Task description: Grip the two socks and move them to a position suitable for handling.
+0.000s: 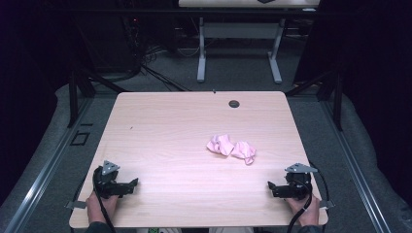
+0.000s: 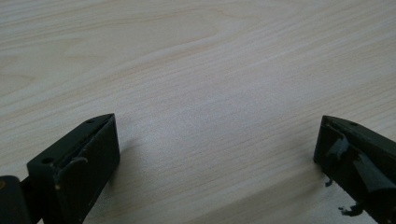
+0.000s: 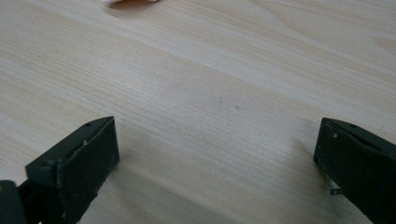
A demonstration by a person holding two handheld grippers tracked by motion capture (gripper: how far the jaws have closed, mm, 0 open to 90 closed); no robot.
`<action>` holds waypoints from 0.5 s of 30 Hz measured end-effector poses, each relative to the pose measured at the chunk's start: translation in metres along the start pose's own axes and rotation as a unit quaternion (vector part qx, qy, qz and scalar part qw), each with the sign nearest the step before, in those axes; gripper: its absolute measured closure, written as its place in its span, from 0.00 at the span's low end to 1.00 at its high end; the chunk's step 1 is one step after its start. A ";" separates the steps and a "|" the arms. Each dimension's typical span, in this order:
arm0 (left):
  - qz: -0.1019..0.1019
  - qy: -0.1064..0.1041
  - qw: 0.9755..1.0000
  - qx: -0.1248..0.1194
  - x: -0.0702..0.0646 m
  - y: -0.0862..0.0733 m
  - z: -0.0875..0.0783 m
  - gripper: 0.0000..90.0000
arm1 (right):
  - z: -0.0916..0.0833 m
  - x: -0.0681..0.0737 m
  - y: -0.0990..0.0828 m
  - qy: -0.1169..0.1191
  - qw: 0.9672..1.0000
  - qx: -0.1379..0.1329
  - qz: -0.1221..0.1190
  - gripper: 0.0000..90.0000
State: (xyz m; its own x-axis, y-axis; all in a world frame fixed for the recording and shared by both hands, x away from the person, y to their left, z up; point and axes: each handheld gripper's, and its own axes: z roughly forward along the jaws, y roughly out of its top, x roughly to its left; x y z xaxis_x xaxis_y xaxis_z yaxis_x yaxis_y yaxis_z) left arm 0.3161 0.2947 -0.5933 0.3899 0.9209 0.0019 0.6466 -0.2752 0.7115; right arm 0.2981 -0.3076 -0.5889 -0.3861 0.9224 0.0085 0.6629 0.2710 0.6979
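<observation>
A crumpled pink cloth (image 1: 231, 147) lies on the light wooden table (image 1: 170, 145), right of its middle. My left gripper (image 1: 132, 183) rests near the front left corner, held by a hand, and points right. Its jaws stand wide apart over bare wood in the left gripper view (image 2: 217, 135). My right gripper (image 1: 272, 187) sits near the front right corner and points left, below and to the right of the cloth. It is open too (image 3: 217, 135), with nothing between the jaws. A pink edge of the cloth (image 3: 128, 2) shows at the top of the right gripper view.
A round cable hole (image 1: 234, 103) sits near the table's far edge. Beyond the table stands a white desk frame (image 1: 238, 48) on a dark floor with cables. Metal rails (image 1: 43, 170) run along both sides of the table.
</observation>
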 end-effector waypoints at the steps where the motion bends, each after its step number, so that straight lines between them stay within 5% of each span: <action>1: 0.000 0.000 1.000 0.000 0.000 0.000 0.000 0.00 | 0.000 0.000 0.000 0.000 1.000 0.002 -0.001 0.00; 15: -0.003 0.003 1.000 0.000 0.000 0.000 0.000 0.01 | -0.006 0.001 0.016 0.003 1.000 0.016 0.011 0.00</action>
State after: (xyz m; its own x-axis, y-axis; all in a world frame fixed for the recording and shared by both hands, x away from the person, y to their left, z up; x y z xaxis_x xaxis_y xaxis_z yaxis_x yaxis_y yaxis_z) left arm 0.3157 0.2947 -0.5931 0.3823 0.9241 0.0010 0.6491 -0.2693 0.7115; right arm 0.3050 -0.3043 -0.5737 -0.3751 0.9266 0.0274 0.6916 0.2601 0.6738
